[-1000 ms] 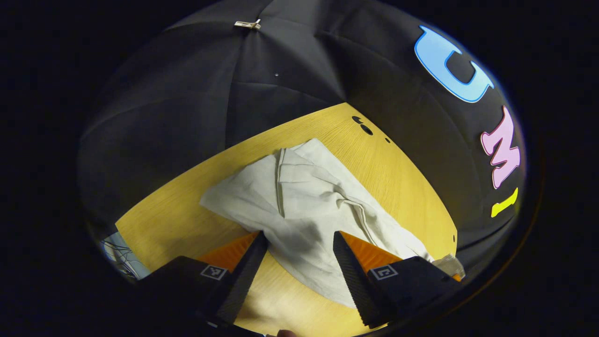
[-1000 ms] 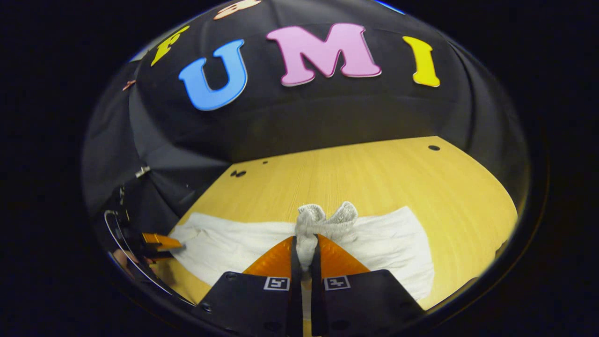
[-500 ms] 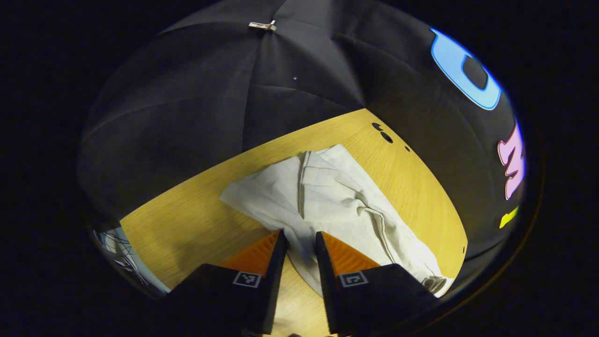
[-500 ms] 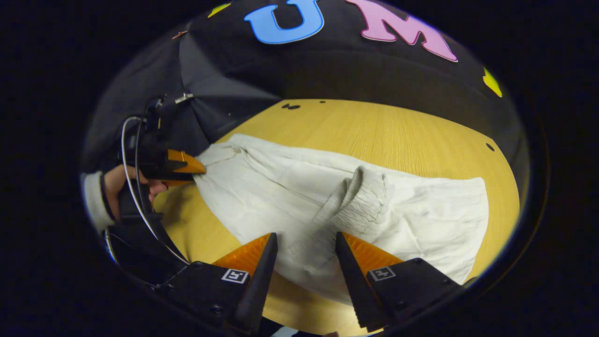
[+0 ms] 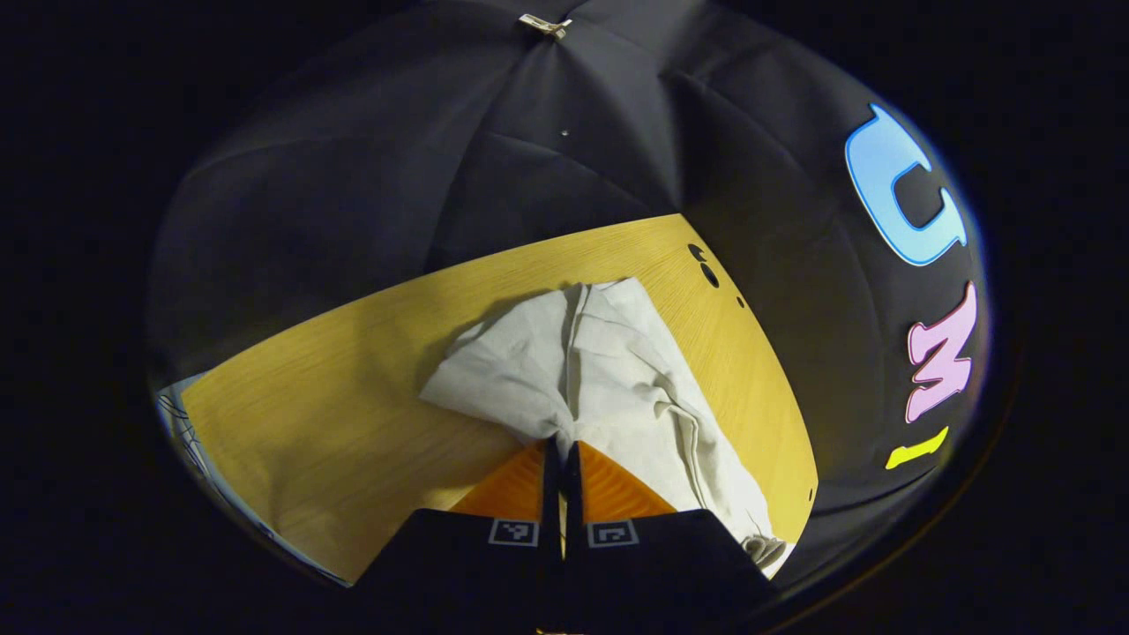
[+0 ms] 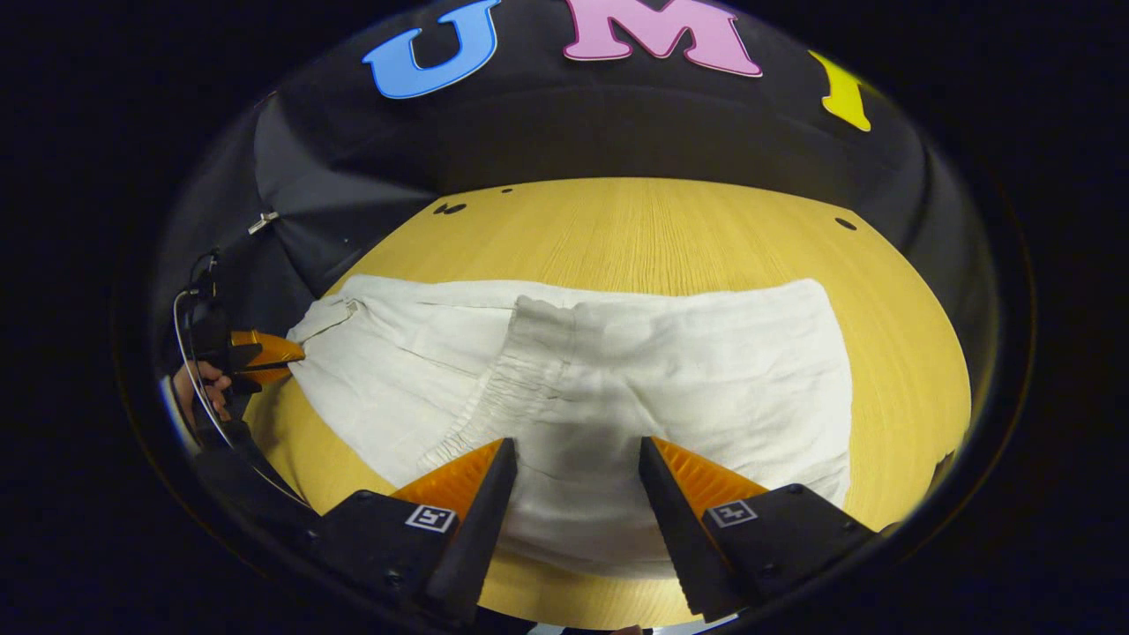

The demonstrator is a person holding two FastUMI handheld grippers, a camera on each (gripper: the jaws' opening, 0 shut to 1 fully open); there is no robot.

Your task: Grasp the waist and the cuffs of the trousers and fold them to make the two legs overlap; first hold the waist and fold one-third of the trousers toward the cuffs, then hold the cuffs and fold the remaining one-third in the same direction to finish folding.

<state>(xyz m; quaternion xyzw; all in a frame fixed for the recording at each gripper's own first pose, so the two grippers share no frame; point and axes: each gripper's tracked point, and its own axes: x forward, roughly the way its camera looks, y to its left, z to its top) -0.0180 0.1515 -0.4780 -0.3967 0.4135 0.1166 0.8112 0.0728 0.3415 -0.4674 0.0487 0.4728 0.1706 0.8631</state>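
Observation:
Off-white trousers lie on the wooden table, the elastic waist folded over the middle. My right gripper hovers open over the near edge of the cloth, nothing between its fingers. My left gripper is shut on the cuff end of the trousers, with the fabric bunched at its tips. In the right gripper view the left gripper appears at the far left, pinching the cuff corner, with a hand behind it.
The booth's black cloth wall rises behind the table. Small dark holes mark the tabletop near its far edge. Bare wood stretches beyond the trousers in the right gripper view and left of them in the left gripper view.
My right gripper let go of the waist, opened and drew back, leaving the waist laid flat over the legs. My left gripper went from open to shut on the cuff end.

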